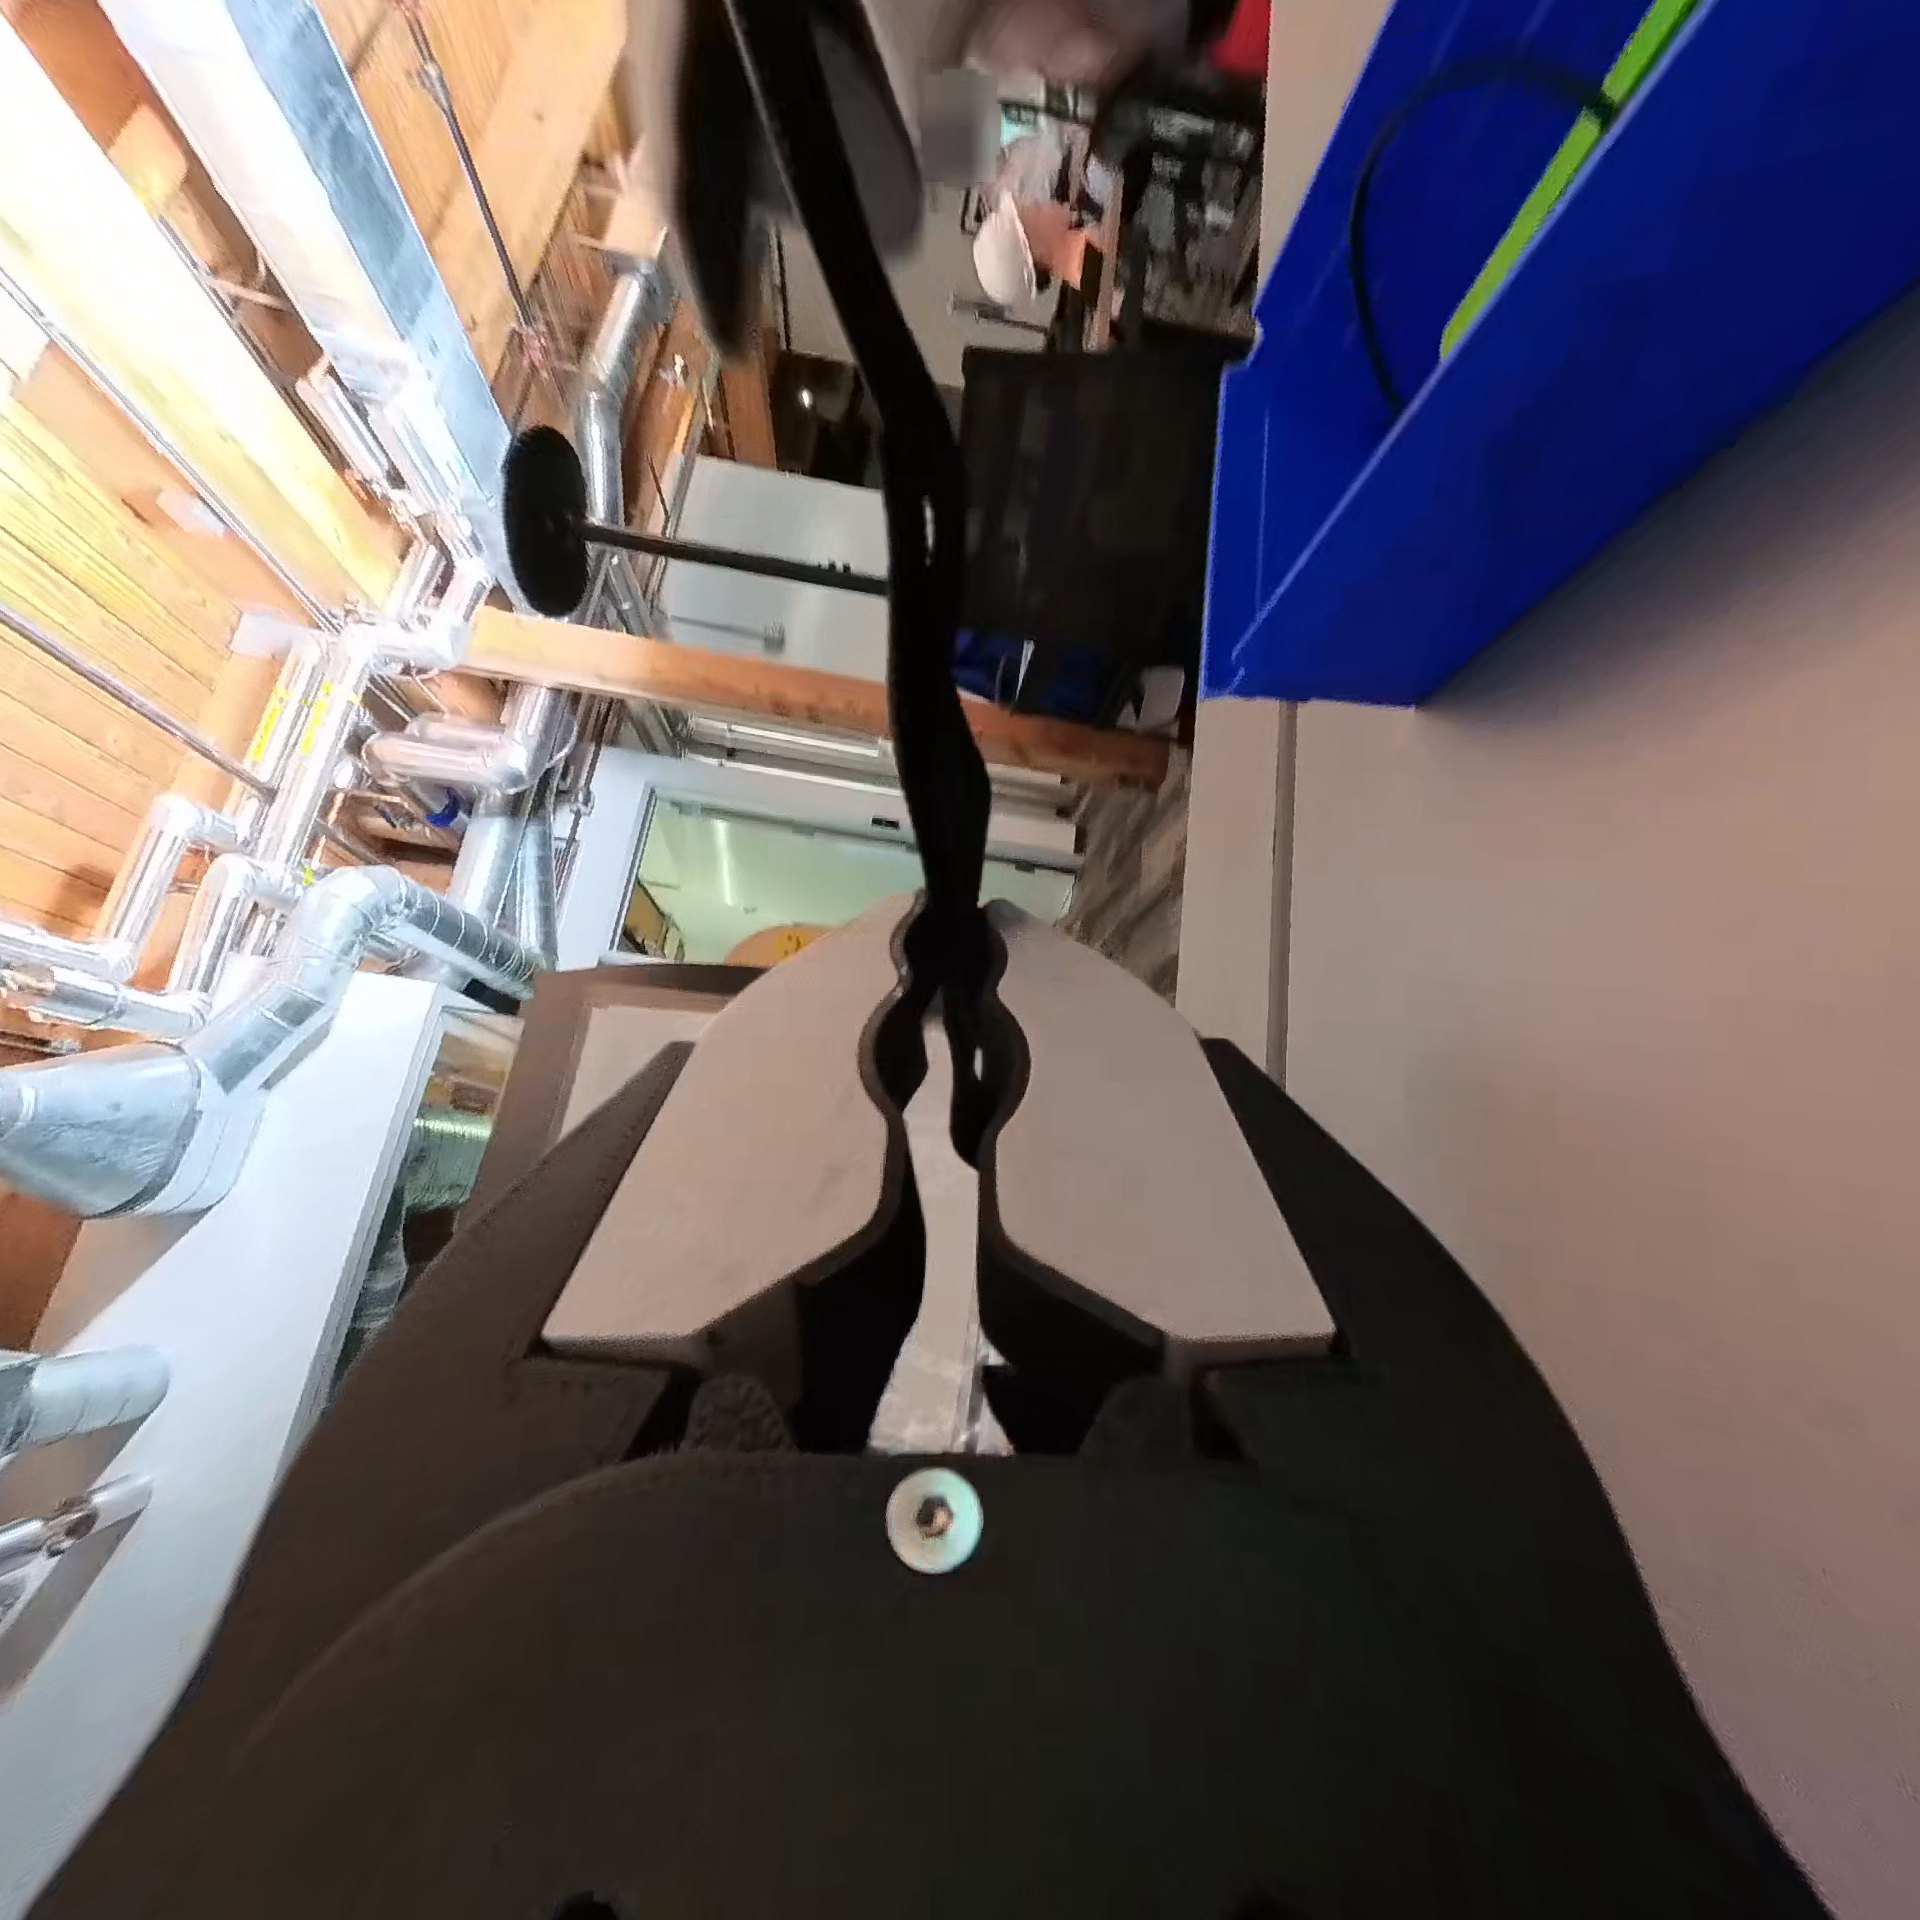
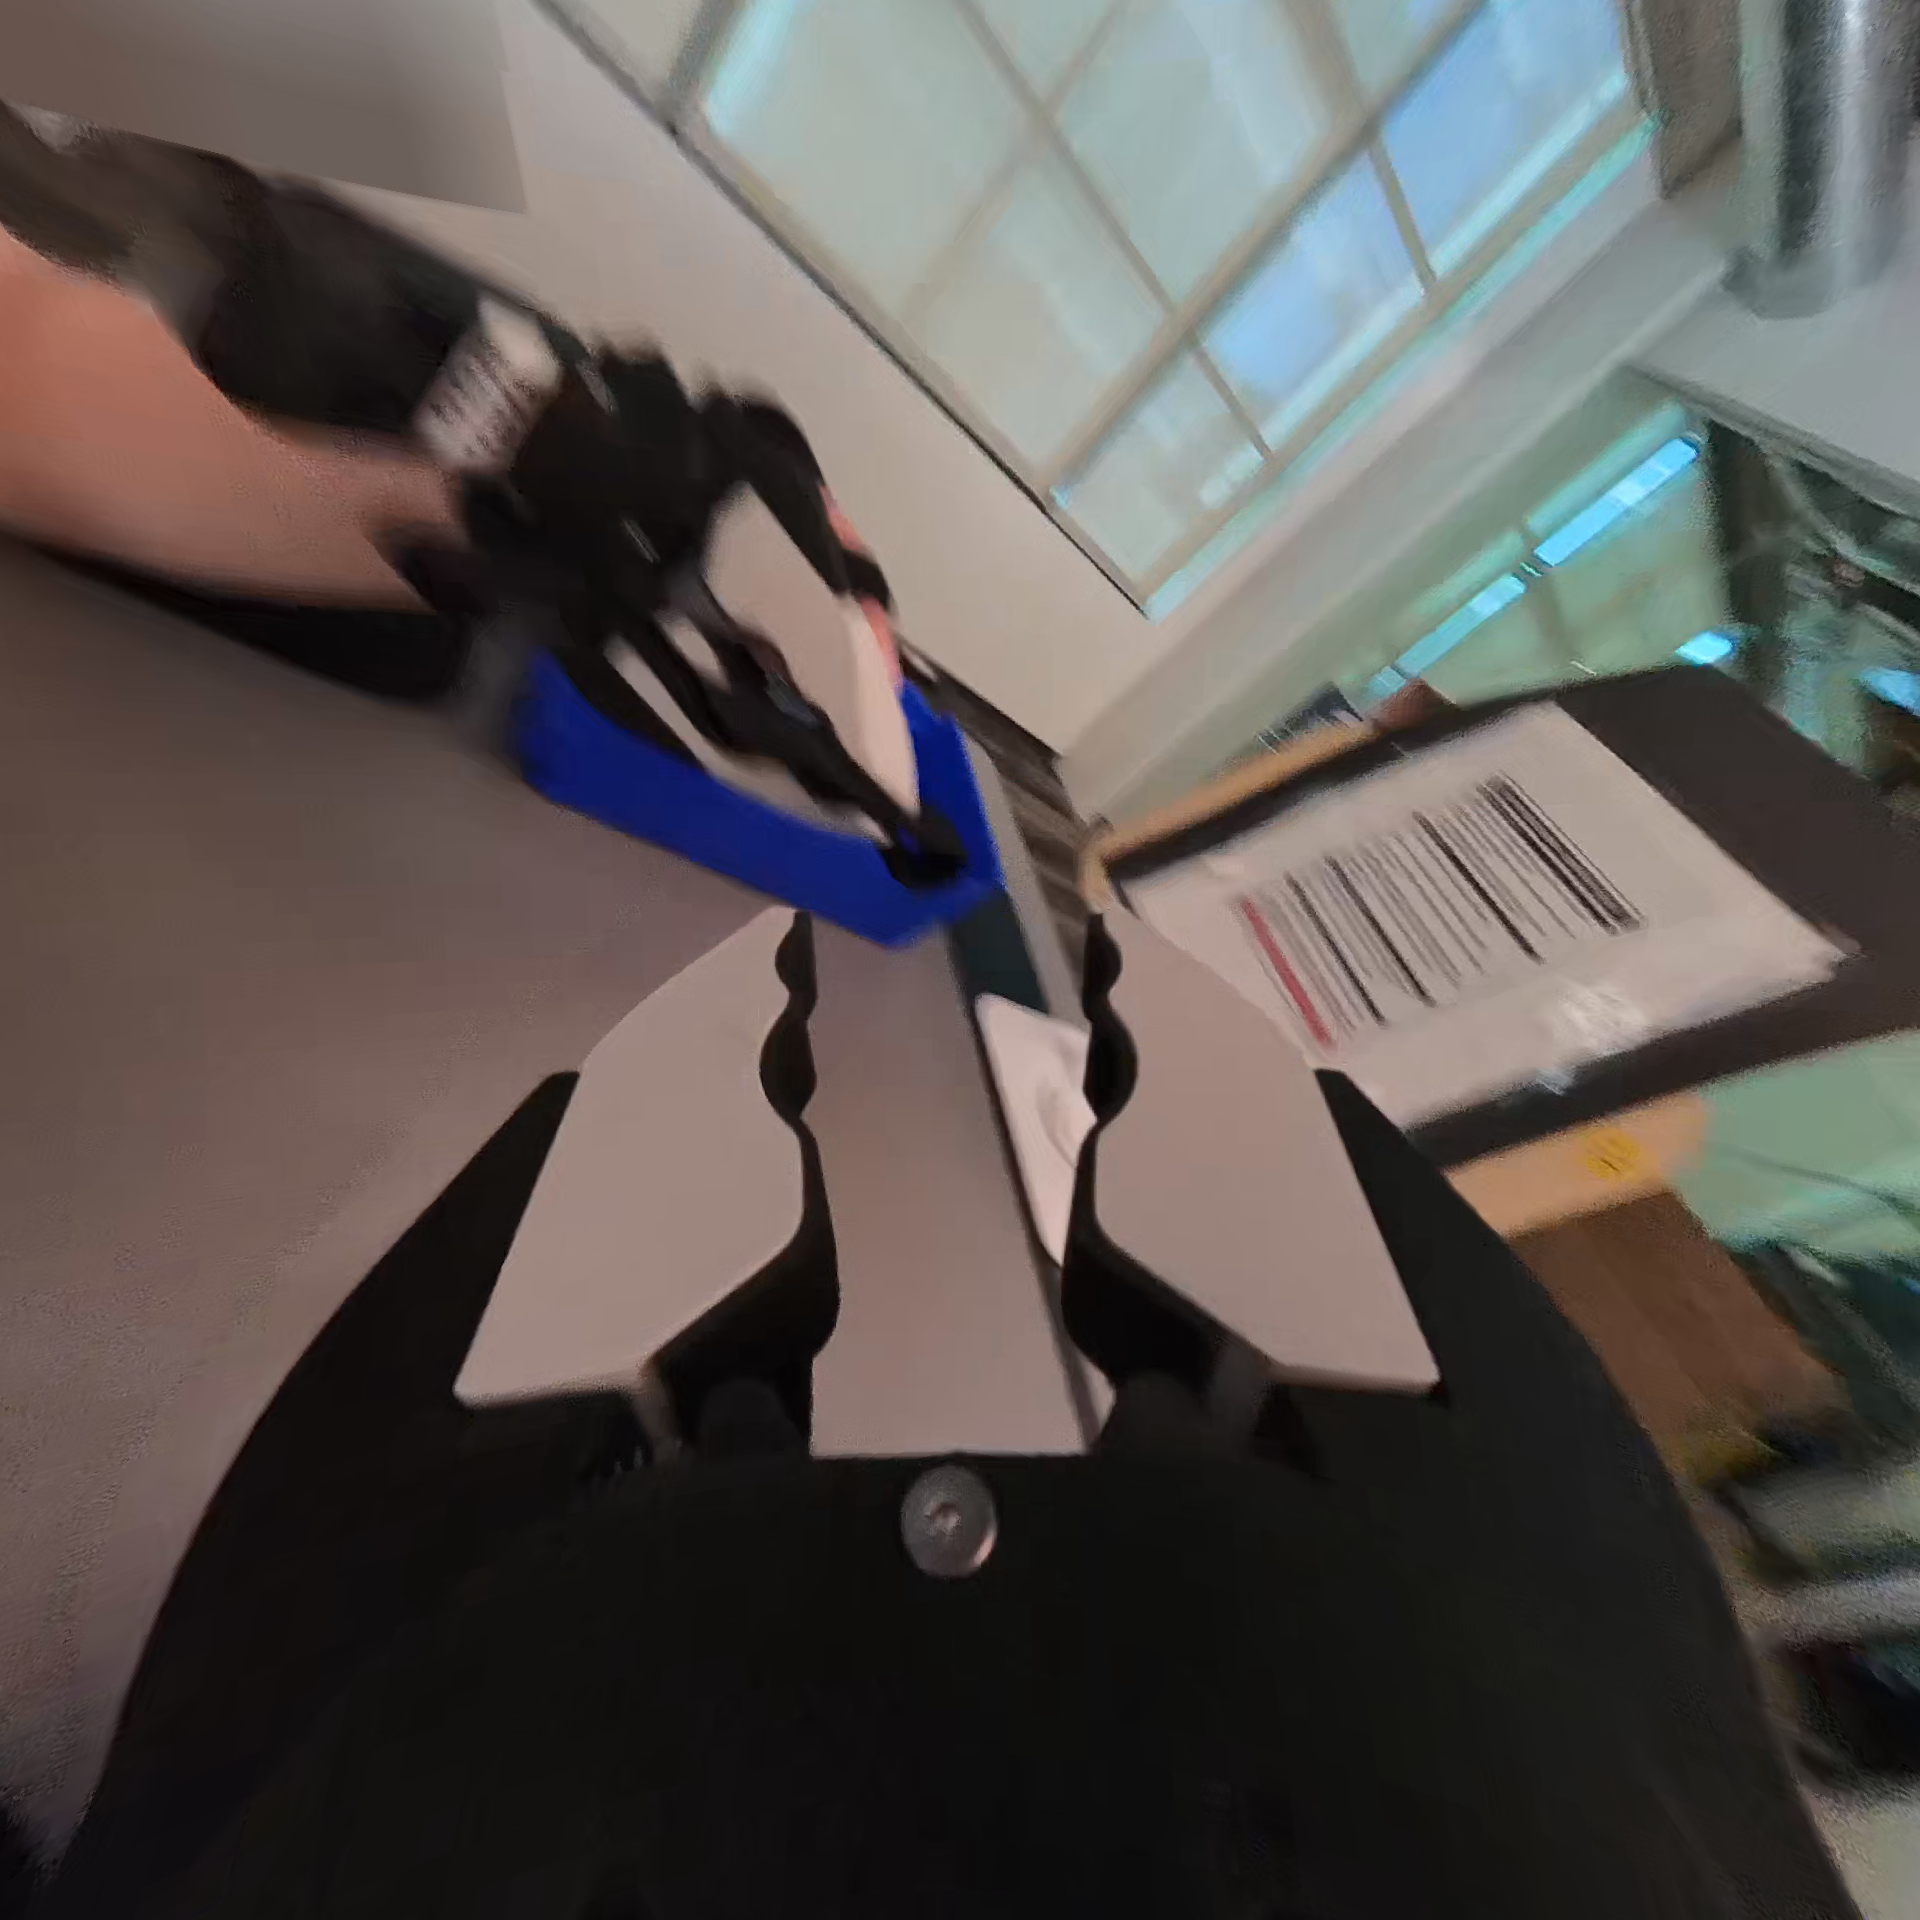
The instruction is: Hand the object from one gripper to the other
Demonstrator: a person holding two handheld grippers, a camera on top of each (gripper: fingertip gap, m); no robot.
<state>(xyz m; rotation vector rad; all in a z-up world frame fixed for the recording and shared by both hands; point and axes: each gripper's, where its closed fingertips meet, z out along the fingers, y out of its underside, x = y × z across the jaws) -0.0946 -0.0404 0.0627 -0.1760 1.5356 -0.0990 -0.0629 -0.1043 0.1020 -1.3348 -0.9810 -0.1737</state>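
Observation:
My left gripper [image 1: 948, 920] is shut on a black strap [image 1: 914, 644]. The strap runs away from the jaws to a dark, blurred oval part [image 1: 800, 156] at the top of the left wrist view. My right gripper [image 2: 945, 925] is open and empty above the grey table [image 2: 260, 883]. In the right wrist view, the left gripper [image 2: 894, 821] shows farther off, held in a person's hand, with a bit of the black object [image 2: 928, 854] at its tips. It sits a short way ahead of my right fingertips. That view is blurred.
A blue bin [image 1: 1558, 416] stands on the grey table [image 1: 1558, 1143]; it also shows behind the left gripper in the right wrist view [image 2: 707, 800]. A dark box with a white barcode label [image 2: 1455, 914] lies to the right. A black disc on a rod [image 1: 545, 535] stands beyond. The left gripper's tips are roughly 9 cm from the right gripper's.

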